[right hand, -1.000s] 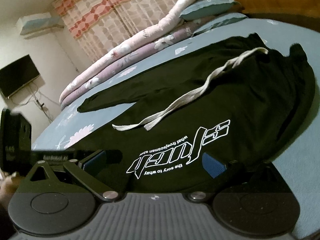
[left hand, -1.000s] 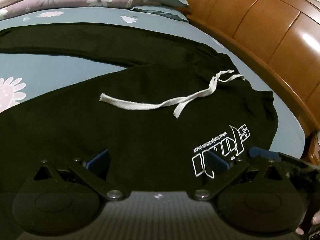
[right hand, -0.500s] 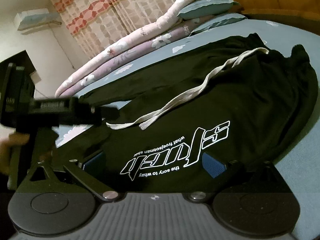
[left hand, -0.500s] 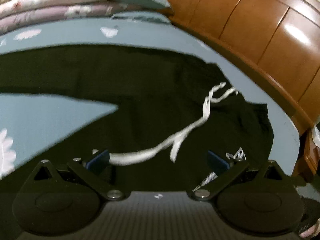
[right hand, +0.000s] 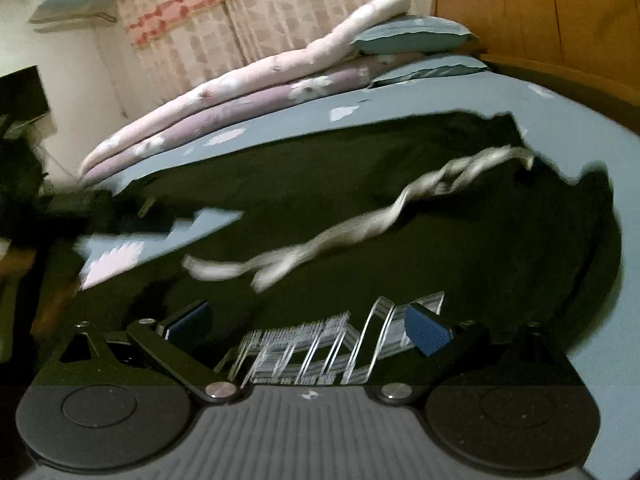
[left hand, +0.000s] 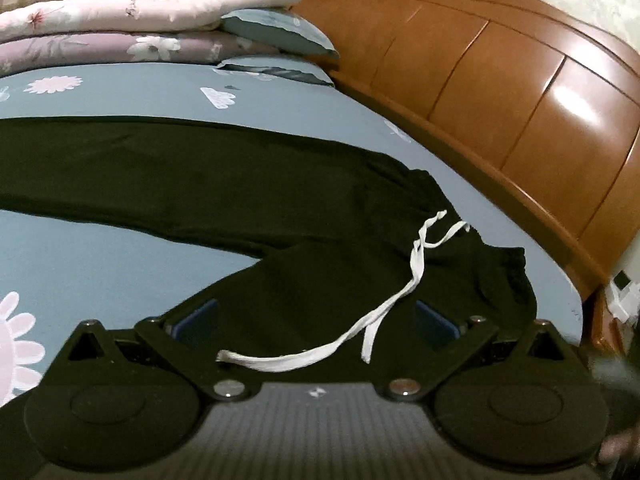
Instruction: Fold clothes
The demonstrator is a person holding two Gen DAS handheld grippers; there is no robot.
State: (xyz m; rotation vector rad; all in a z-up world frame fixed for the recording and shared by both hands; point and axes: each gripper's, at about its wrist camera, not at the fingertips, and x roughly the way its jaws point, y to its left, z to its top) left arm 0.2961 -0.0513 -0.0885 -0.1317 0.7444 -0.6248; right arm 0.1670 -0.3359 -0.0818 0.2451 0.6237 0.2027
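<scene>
A pair of black trousers (left hand: 280,200) is being shown spread flat on a blue bed sheet (left hand: 120,92) printed with pale flowers. Its waistband is lying toward the wooden headboard (left hand: 520,92), and its 2 legs are being seen running away to the left, with a wedge of bare sheet between them. A white drawstring (left hand: 384,312) is trailing from the waistband across the dark cloth.

The left gripper (left hand: 316,320) is being held low over the nearer leg with its jaws spread wide; the loose end of the drawstring is lying between its blue pads (left hand: 196,320), but nothing is being gripped.

In the right wrist view, which is heavily smeared, the right gripper (right hand: 306,322) is likewise being held wide open over the trousers (right hand: 400,184), and nothing is being clasped by it. White lettering (right hand: 320,348) printed on the cloth is being seen as streaks between its blue pads (right hand: 426,328). The drawstring (right hand: 352,232) is appearing blurred above it. At the left edge of this view a dark, blurred shape is being seen; whether it is the other gripper cannot be told.

At the far side of the bed, folded quilts (left hand: 132,28) in pink and mauve and blue pillows (left hand: 280,32) are being seen stacked, with patterned curtains (right hand: 240,20) behind them.
</scene>
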